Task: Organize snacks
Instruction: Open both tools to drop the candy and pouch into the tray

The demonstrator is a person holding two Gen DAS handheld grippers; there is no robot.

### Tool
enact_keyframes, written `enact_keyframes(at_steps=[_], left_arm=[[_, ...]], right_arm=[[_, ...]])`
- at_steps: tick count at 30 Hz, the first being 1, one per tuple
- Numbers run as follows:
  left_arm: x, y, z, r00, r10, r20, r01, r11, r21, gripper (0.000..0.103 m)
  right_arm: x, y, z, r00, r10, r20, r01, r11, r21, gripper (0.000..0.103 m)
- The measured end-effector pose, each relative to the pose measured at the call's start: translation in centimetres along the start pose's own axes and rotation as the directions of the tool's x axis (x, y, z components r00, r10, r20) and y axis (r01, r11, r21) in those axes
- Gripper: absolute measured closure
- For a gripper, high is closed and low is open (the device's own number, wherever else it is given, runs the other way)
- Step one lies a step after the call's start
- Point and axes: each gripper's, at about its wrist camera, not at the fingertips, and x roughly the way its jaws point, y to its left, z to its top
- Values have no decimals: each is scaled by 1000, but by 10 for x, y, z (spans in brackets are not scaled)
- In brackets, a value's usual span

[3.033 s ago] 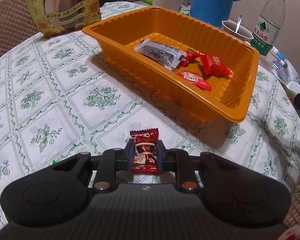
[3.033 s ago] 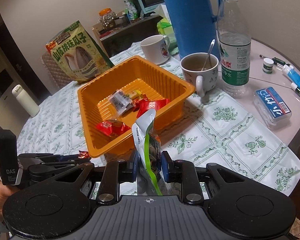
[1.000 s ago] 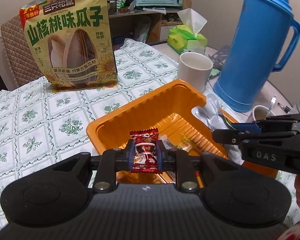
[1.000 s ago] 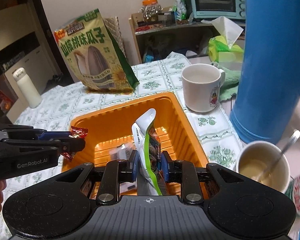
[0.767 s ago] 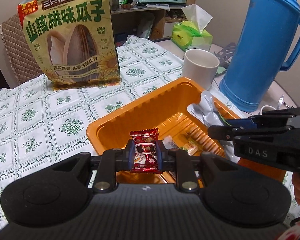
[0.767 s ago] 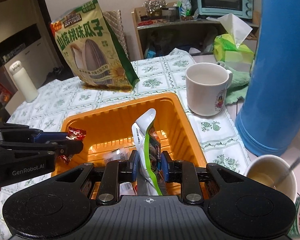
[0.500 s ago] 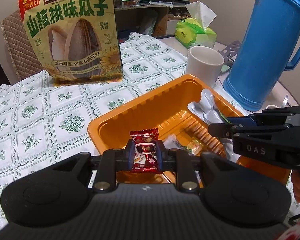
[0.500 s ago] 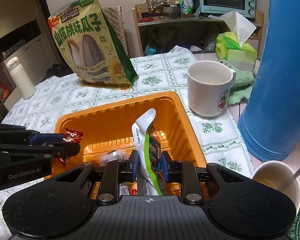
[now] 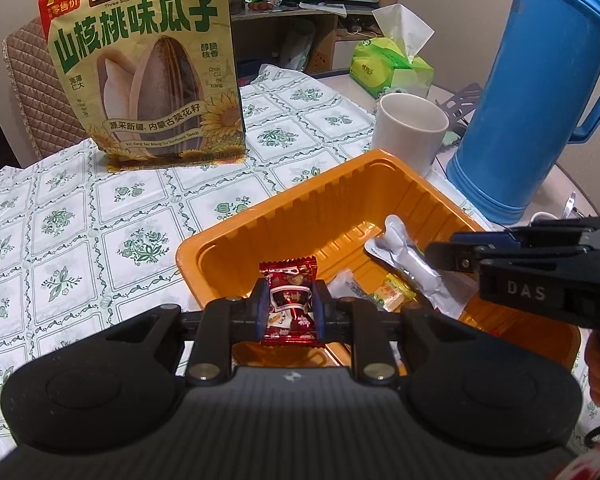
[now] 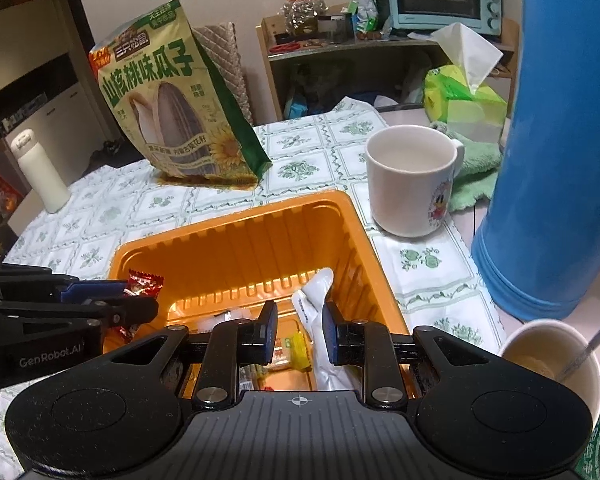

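Light and crinkly, the red wrapped candy [image 9: 290, 304] sits pinched mid-body in the left claw [image 9: 289, 311] above the orange tray [image 9: 324, 216], likely slippery, while the right claw [image 10: 299, 331] gapes empty.

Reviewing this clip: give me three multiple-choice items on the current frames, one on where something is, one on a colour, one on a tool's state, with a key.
1. Where does the silver-white foil snack pouch lie?
A. Inside the orange plastic tray
B. On the tablecloth beside the tray
C. In the white mug

2. What colour is the tall plastic thermos jug?
A. Green
B. Blue
C. Red

3. What is the state of the left tool?
A. Open and empty
B. Shut on a spoon
C. Shut on the red wrapped candy

Key:
1 A, the pouch rests on the tray floor against its right wall, below the open right tool.
2 B, its body and lid are blue.
3 C, both pads press the candy's sides.
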Motion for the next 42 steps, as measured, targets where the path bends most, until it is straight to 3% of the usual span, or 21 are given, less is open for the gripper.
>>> enact_keyframes(at_steps=[9, 21, 26, 36, 39, 42], left_arm=[[1, -1, 3, 1000, 3, 12, -3, 1000, -4, 83], [-8, 5, -3, 1000, 3, 18, -2, 1000, -26, 69], [-16, 8, -7, 1000, -7, 23, 8, 999, -32, 68], [-46, 7, -13, 998, -25, 59, 27, 999, -38, 45], [-56, 7, -16, 998, -32, 61, 34, 999, -42, 32], [-68, 8, -20, 997, -50, 61, 53, 997, -53, 25]], right_arm=[[-8, -6, -6, 1000, 17, 0, -17, 999, 42, 78], [-21, -6, -15, 999, 34, 10, -35, 997, 71, 75], [-32, -4, -21, 999, 26, 44, -29, 996, 87, 43], [-58, -2, -28, 996, 23, 87, -34, 991, 131, 32], [-66, 0, -31, 996, 30, 89, -43, 989, 145, 23], [-77, 3, -35, 995, 20, 101, -37, 986, 161, 16]])
